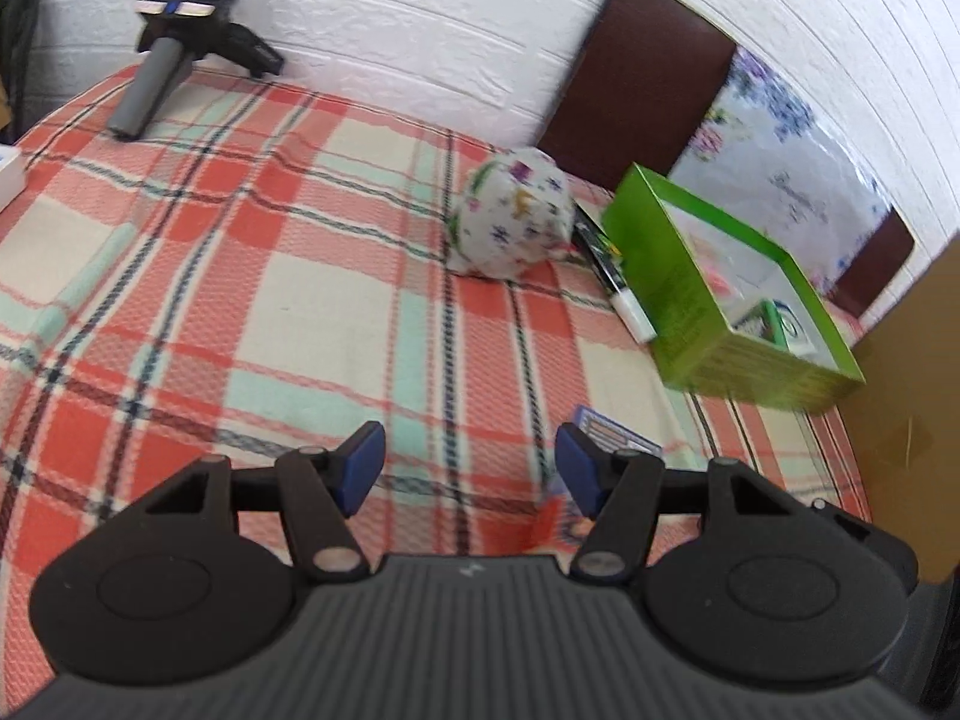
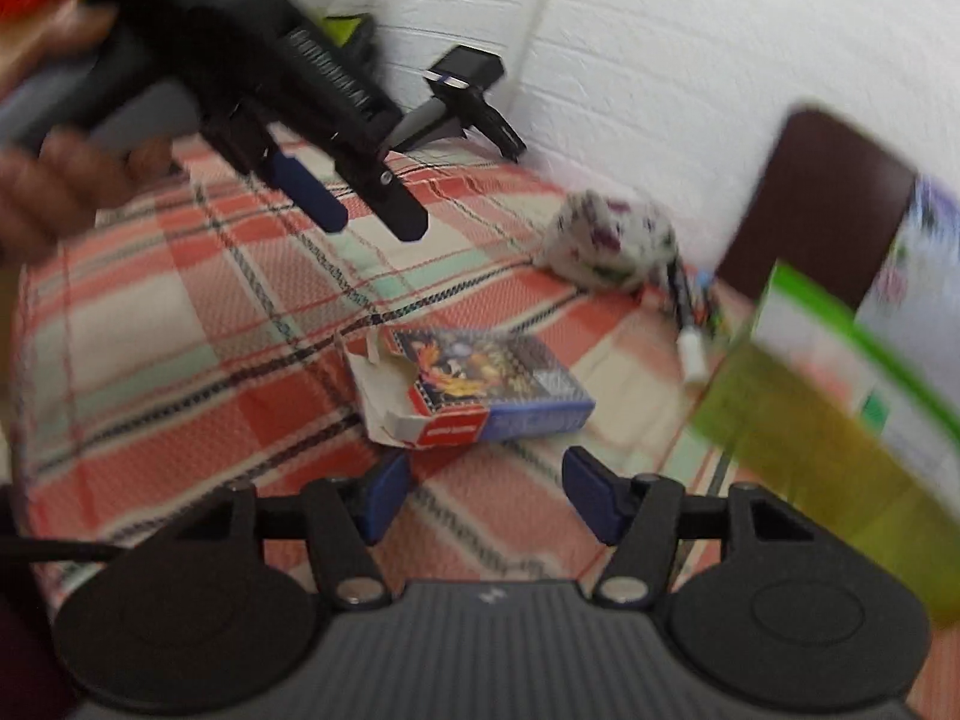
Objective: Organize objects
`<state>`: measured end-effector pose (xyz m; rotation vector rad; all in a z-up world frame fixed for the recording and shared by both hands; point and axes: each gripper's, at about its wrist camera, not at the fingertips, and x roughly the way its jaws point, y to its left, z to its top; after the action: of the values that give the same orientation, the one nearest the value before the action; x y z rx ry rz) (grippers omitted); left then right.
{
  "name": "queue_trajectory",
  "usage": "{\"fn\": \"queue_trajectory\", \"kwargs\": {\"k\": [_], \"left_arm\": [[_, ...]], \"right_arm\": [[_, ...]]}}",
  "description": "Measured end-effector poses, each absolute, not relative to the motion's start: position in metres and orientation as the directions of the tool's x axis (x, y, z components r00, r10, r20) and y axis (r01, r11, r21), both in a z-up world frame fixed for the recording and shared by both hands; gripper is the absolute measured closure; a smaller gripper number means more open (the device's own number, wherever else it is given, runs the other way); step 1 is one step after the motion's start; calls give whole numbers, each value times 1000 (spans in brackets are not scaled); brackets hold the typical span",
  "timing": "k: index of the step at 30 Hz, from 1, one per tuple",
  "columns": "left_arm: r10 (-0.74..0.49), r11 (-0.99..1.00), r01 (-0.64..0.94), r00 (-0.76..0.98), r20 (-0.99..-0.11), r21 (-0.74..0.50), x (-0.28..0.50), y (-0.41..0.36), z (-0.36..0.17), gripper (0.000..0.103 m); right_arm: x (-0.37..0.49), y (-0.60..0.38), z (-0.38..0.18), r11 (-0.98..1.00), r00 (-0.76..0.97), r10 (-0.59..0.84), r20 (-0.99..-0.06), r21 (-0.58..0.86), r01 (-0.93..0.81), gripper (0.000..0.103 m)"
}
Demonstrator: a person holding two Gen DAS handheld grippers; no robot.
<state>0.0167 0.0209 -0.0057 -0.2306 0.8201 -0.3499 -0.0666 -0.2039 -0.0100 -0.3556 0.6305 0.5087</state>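
Observation:
A blue card box point(image 2: 480, 387) with its flap torn open lies flat on the plaid cloth point(image 2: 198, 312), just ahead of my right gripper point(image 2: 486, 495), which is open with nothing between its pads. My left gripper point(image 1: 471, 468) is open and empty too; a corner of the card box point(image 1: 618, 438) peeks out behind its right finger. From the right wrist view the left gripper point(image 2: 378, 216) hangs above the cloth, held by a hand point(image 2: 54, 192). A green open box point(image 1: 738, 294) sits at the right, a marker point(image 1: 618, 282) against its side, a floral fabric ball point(image 1: 513, 213) beside it.
A grey-handled tripod with a small device point(image 1: 174, 42) stands at the far edge against the white wall. A dark brown chair back point(image 1: 642, 84) rises behind the ball. A cardboard surface point(image 1: 912, 408) borders the right side. A white object point(image 1: 9, 174) sits at the left edge.

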Motion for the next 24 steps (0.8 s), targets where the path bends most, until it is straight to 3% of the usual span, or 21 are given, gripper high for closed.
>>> {"fn": "queue_trajectory", "kwargs": {"k": [5, 8, 15, 18, 20, 21, 24], "left_arm": [[-407, 913, 269, 589, -698, -306, 16, 1, -13, 39], [-414, 910, 273, 576, -705, -312, 17, -6, -16, 39], [-430, 899, 313, 511, -744, -305, 31, -26, -26, 40], [-449, 888, 337, 491, -746, -313, 32, -32, -35, 40], [-475, 873, 364, 481, -737, -324, 30, -37, -36, 57], [-495, 862, 366, 461, -737, -350, 30, -39, -36, 57], [-461, 879, 367, 488, -741, -305, 27, -48, -27, 57]], "right_arm": [[-63, -264, -10, 930, 743, 210, -635, -106, -353, 46], [-53, -302, -2, 975, 740, 202, -641, 59, -215, 47], [-51, -247, -5, 875, 614, 448, -649, 180, -449, 47], [-45, -212, -15, 854, 592, 443, -673, 117, -506, 41], [-37, -196, -20, 851, 608, 432, -665, 78, -520, 36], [-33, -190, -20, 854, 622, 418, -662, 55, -517, 35], [-29, -186, -16, 883, 677, 371, -635, 17, -468, 44]]}}
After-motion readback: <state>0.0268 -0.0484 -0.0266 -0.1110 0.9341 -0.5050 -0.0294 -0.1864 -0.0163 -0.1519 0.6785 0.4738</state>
